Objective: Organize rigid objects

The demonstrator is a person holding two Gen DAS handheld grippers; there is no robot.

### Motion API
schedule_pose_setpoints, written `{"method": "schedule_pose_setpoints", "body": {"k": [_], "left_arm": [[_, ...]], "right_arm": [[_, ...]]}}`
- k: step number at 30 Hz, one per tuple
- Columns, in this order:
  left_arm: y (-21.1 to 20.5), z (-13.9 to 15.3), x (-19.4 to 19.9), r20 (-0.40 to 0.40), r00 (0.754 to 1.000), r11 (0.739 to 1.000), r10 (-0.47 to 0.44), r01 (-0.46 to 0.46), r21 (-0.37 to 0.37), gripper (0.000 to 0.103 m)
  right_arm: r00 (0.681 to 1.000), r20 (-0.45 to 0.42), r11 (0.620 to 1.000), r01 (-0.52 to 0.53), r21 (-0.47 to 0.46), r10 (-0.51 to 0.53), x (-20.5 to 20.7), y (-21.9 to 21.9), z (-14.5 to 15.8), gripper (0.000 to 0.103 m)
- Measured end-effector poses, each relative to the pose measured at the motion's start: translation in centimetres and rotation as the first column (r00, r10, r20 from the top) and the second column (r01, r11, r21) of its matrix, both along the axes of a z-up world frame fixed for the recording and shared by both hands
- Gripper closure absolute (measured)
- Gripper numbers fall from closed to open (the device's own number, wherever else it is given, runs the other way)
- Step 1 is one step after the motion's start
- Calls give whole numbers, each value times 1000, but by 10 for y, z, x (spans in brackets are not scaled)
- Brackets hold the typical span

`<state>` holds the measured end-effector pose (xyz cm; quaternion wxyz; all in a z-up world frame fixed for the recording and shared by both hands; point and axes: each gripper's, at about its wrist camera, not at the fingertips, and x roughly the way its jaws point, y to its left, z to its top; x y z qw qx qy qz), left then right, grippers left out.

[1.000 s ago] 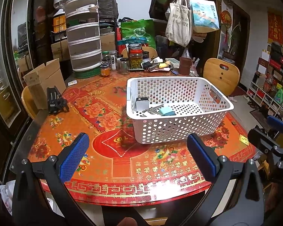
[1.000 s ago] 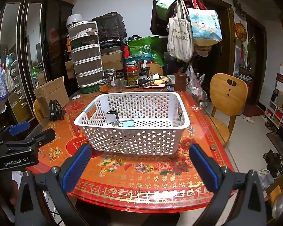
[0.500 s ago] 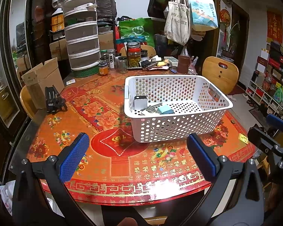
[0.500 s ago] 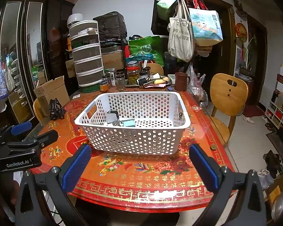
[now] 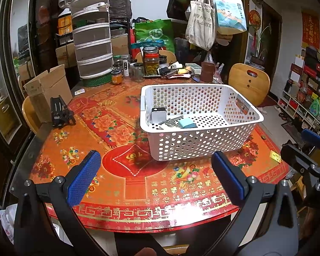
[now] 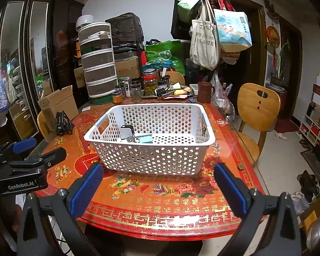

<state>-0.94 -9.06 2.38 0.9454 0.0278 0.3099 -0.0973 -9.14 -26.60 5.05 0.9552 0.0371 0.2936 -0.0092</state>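
A white perforated basket (image 5: 202,145) stands on the round red table (image 5: 125,183); it also shows in the right wrist view (image 6: 151,160). Inside lie a small white box (image 5: 158,114), keys (image 5: 170,122) and a teal block (image 5: 187,122). My left gripper (image 5: 155,177) is open and empty, held over the table's near edge, short of the basket. My right gripper (image 6: 157,187) is open and empty, also short of the basket. A black stand (image 5: 59,113) sits at the table's left.
Jars (image 5: 151,64), a brown mug (image 5: 207,72) and small clutter crowd the table's far side. A cardboard box (image 5: 47,89) and stacked drawers (image 5: 93,47) stand at the left. Wooden chairs (image 6: 258,111) sit around the table. A coin (image 6: 241,166) lies near the right edge.
Both grippers stay open and nearly still. The left view has shifted slightly.
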Motion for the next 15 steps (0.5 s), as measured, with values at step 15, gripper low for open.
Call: {"method": "schedule_pose_setpoints", "body": {"k": [15], "left_arm": [[-7,-3,1,-2,1000,1000,-3,3,4,1]], "right_arm": [[1000,-2,1000,-1,-1,1,0,0,0,0]]}}
